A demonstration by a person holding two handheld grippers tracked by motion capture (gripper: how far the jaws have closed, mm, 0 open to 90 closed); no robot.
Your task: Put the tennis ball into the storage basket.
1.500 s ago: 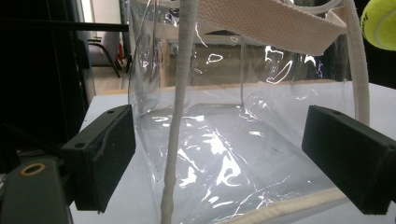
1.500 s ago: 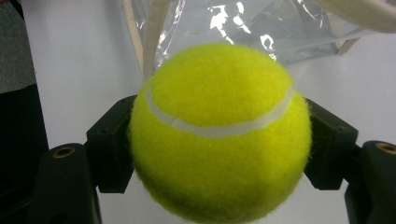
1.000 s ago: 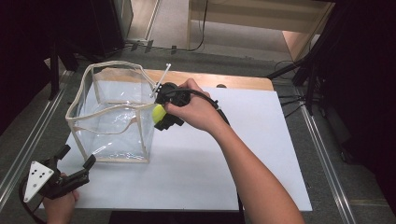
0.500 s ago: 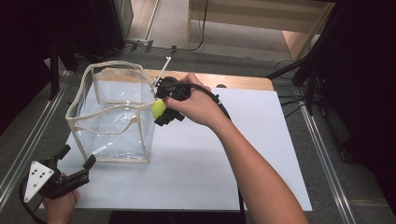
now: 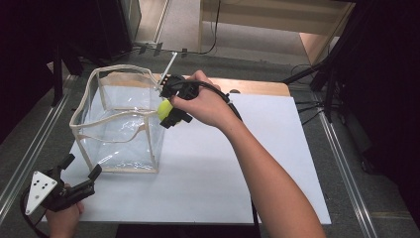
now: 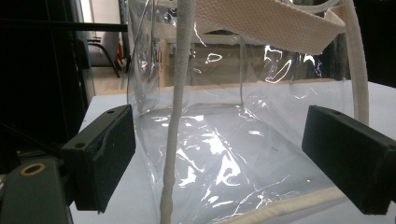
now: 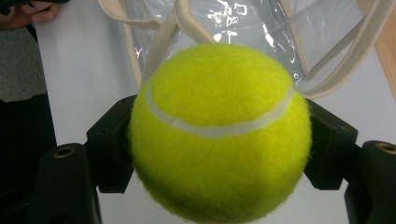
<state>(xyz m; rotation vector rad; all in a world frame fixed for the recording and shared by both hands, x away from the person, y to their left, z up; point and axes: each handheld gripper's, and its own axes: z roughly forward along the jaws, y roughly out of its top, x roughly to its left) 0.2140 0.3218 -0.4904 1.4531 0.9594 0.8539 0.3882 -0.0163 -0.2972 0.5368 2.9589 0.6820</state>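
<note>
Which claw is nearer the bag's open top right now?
Right. The right claw, shut on the tennis ball, sits at the clear bag's upper right rim. The left claw is open, low by the bag's near bottom corner.

High view: fixed above my side, looking forward and down over the worktop (image 5: 208,163). Camera on my left claw (image 6: 224,154): low, close to the clear bag (image 6: 224,140), facing its side. Camera on my right claw (image 7: 219,140): looks down, very near. All share that bag.
</note>
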